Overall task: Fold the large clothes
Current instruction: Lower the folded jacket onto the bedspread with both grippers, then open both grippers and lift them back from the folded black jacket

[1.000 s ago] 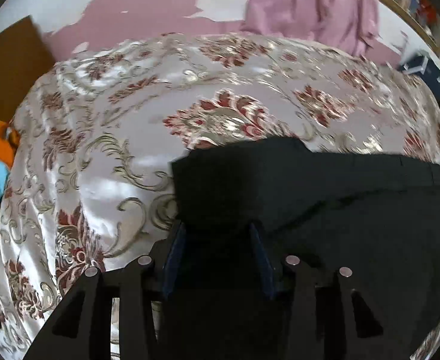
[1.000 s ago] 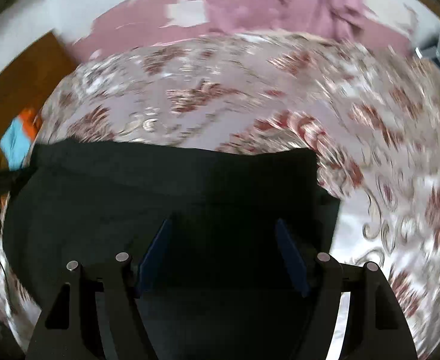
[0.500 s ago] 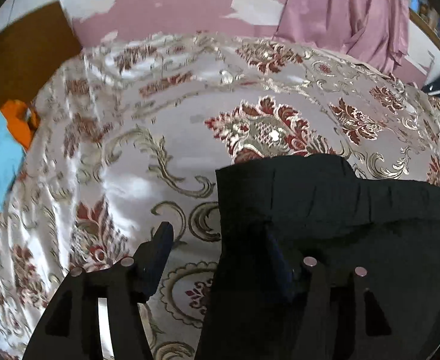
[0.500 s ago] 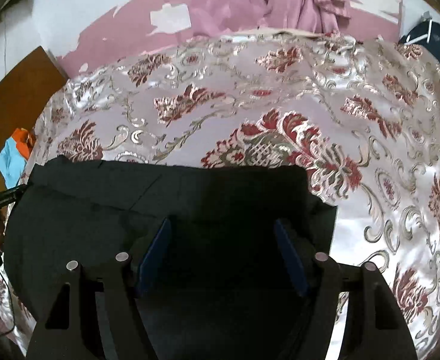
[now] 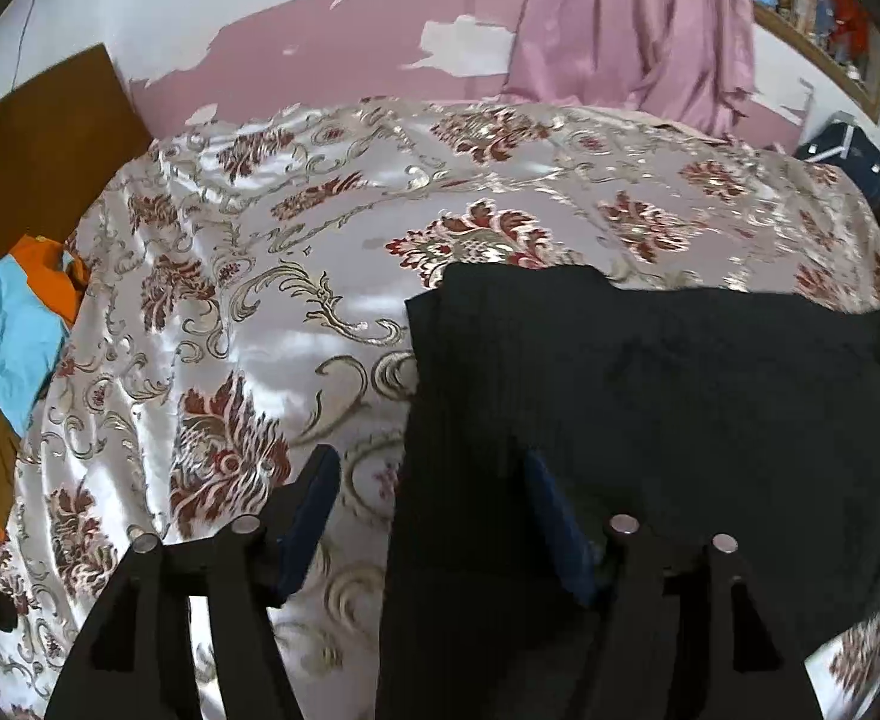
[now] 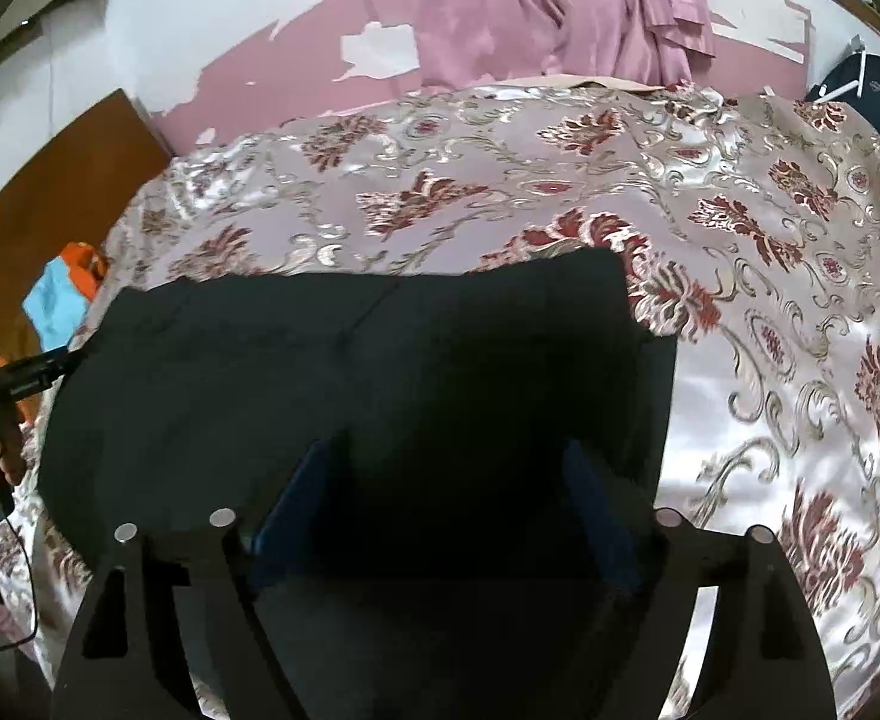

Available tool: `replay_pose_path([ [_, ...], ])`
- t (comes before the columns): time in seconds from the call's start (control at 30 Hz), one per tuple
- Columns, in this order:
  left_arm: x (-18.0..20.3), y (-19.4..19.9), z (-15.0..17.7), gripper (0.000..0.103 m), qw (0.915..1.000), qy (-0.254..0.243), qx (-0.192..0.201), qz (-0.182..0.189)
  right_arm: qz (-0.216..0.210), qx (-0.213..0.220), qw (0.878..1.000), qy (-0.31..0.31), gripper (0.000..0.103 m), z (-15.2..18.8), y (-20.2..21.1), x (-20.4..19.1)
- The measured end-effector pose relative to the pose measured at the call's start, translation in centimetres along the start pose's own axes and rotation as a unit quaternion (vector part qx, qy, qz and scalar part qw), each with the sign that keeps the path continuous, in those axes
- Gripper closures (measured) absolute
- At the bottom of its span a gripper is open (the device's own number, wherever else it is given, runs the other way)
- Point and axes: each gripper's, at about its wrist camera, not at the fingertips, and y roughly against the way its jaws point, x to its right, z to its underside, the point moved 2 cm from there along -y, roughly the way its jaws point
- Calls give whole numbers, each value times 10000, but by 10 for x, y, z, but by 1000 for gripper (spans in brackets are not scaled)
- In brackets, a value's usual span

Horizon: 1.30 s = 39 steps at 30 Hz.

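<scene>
Both grippers, left [image 5: 428, 510] and right [image 6: 446, 498], had just been opening, releasing the folded black garment [image 6: 350, 372]; next we needed its three o'clock edge.

Home bedroom: bed, floral bedspread [image 5: 332, 324], pink curtain [image 5: 632, 24].

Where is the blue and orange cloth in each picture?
Left wrist view: the blue and orange cloth is at the far left edge, beside the flowered bedspread.
Right wrist view: it shows smaller at the left, beyond the black garment's far-left corner.
Shared landmark: the pink curtain hanging behind the bed.
</scene>
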Motion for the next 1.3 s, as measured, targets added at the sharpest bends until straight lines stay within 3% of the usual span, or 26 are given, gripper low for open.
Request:
replay_pose_path([
  [0.13,3,42,26,27,9997,-83,212,92,-216,12,9998,26,22,24,27,-19],
  [0.37,2,120,100,26,9989,-211,304,273,-453,84,9989,111,21,75,91,-48],
  [0.67,-1,205,161,26,9985,90,327,435,-742,256,9969,95,20,132,164,-71],
  [1.0,4,291,176,26,9962,-177,780,358,-805,526,9953,138,18,165,232,-92],
  [1.3,2,307,175,26,9945,-214,971,334,-730,791,9939,255,17,156,274,-108],
])
